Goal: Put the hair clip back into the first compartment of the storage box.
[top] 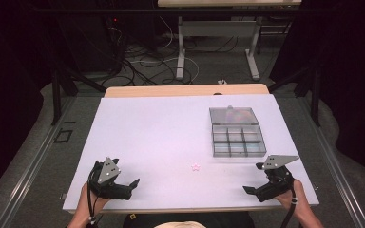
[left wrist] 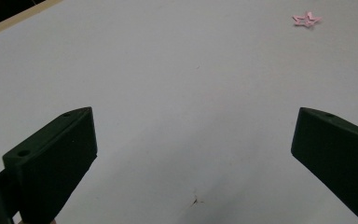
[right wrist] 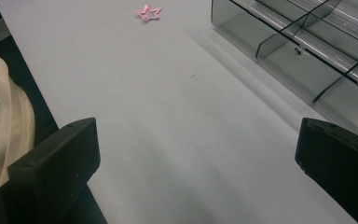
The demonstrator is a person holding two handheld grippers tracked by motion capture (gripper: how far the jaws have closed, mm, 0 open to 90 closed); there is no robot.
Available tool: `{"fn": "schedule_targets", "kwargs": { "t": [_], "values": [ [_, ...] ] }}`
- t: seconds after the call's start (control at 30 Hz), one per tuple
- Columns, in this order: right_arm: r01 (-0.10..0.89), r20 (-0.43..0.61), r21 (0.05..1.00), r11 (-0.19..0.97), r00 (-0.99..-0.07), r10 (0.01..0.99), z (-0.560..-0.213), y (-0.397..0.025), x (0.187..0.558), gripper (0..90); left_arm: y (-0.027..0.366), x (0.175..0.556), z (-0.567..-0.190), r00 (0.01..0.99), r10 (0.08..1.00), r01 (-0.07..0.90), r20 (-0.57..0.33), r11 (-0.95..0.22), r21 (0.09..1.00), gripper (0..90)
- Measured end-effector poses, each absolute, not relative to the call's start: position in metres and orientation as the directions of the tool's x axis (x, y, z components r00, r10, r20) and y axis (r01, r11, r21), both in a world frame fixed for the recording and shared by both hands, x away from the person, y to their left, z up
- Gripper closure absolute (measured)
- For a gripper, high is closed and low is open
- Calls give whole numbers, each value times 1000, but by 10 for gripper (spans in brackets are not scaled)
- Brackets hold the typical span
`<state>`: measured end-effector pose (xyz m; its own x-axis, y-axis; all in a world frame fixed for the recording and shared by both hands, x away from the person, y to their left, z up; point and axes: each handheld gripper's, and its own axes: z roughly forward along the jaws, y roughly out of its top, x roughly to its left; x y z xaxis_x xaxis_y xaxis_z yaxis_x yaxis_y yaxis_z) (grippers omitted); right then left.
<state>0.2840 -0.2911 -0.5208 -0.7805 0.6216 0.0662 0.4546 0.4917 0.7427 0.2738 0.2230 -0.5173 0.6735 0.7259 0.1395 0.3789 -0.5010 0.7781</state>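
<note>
The left gripper (top: 123, 182) is resting at the near left corner of the white table (top: 161, 128), its jaws spread wide and holding nothing. The pink star-shaped piece (top: 196, 166) is lying flat on the table between the two grippers, well apart from each and just in front of the clear compartment box (top: 236, 137), whose lid is standing open. The right gripper (top: 256, 179) is sitting at the near right corner beside the box, its jaws likewise spread wide and gripping nothing.

Organizer box (right wrist: 307, 51) cut off at frame edge
</note>
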Motion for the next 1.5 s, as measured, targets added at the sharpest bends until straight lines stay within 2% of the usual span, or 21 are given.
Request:
{"fn": "schedule_targets", "kwargs": {
  "t": [0.53, 1.5],
  "values": [
    [460, 77, 738, 494, -785, 615, -517, -284, 287, 0, 218, 273, -518, 685, 717, 382, 133, -508, 772, 3],
    [453, 60, 710, 539, -802, 595, -509, -244, 311, 0, 219, 274, -520, 695, 705, 381, 140, -526, 760, 3]
  ]
}}
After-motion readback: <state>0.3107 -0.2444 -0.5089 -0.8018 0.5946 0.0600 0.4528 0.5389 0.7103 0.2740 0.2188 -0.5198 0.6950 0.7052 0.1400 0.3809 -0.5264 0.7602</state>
